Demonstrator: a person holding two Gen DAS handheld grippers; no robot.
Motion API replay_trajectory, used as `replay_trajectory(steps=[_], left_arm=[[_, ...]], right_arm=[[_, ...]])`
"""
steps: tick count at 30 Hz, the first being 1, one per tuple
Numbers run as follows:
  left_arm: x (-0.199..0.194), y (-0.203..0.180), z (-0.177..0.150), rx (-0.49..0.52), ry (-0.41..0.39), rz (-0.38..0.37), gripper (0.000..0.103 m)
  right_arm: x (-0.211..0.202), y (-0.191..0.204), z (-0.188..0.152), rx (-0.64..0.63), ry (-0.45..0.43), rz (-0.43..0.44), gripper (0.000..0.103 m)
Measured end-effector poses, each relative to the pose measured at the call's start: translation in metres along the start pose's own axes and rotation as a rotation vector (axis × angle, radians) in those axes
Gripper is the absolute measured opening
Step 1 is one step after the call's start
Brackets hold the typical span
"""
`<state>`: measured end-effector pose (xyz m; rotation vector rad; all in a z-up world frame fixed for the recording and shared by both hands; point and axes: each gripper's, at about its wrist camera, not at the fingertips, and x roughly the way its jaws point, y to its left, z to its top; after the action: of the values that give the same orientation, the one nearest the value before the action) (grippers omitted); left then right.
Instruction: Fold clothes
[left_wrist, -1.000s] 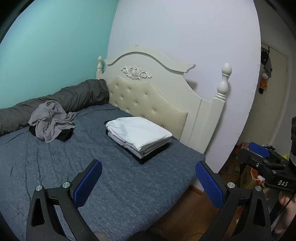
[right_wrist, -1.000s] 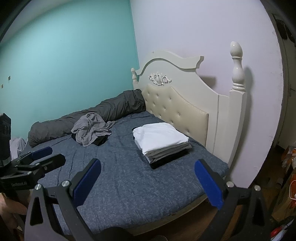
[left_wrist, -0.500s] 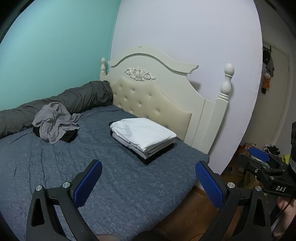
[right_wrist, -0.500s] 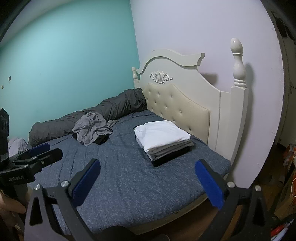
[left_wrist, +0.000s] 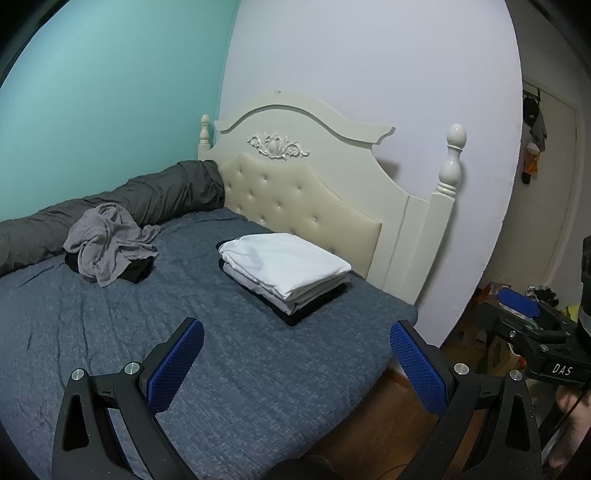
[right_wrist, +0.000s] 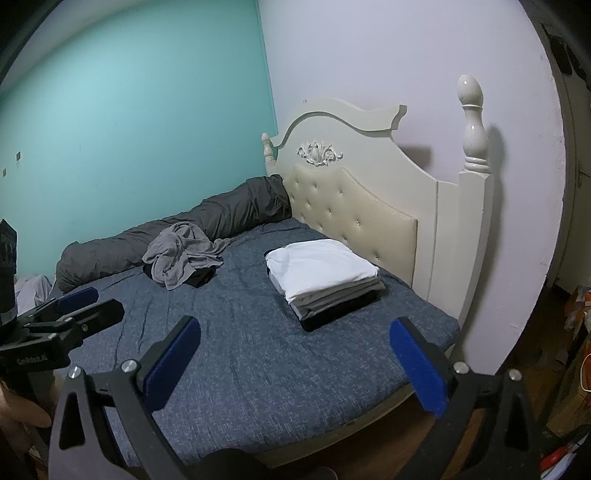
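Observation:
A stack of folded clothes (left_wrist: 286, 267) (right_wrist: 323, 275), white on top, grey and black below, lies on the blue bed (left_wrist: 110, 332) (right_wrist: 258, 369) near the headboard. A crumpled grey garment (left_wrist: 105, 240) (right_wrist: 183, 253) sits on a black one further left, beside the rolled dark duvet (left_wrist: 147, 195) (right_wrist: 207, 219). My left gripper (left_wrist: 295, 354) is open above the bed's near part, holding nothing. My right gripper (right_wrist: 295, 350) is open too, empty, over the bed's edge. Each gripper shows in the other's view: the right gripper (left_wrist: 532, 332) at the far right edge, the left gripper (right_wrist: 62, 314) at the left edge.
A cream tufted headboard (left_wrist: 303, 177) (right_wrist: 354, 192) with tall posts closes the bed's far end. A teal wall (left_wrist: 92, 92) runs along the left side. Wooden floor (left_wrist: 376, 421) and clutter (right_wrist: 576, 306) lie to the right, with items hanging on a door (left_wrist: 533, 144).
Both grippers have drawn back slightly from the bed, so the folded stack and headboard look a little further off. Both stay open and empty.

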<state>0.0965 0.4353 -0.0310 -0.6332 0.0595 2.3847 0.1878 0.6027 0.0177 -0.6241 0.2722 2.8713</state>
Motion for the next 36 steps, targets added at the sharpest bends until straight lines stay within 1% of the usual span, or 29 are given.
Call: replay_trajectory(steps=[17, 36], left_arm=[[0.0021, 0.0007, -0.0028, 0.003, 0.019, -0.015, 0.103], [0.0016, 0.0056, -0.0049, -0.015, 0.017, -0.003, 0.103]], right_arm=[[0.0017, 0.003, -0.0017, -0.001, 0.015, 0.006, 0.103], [0.0041, 0.0004, -0.0055, 0.006, 0.021, 0.001, 0.103]])
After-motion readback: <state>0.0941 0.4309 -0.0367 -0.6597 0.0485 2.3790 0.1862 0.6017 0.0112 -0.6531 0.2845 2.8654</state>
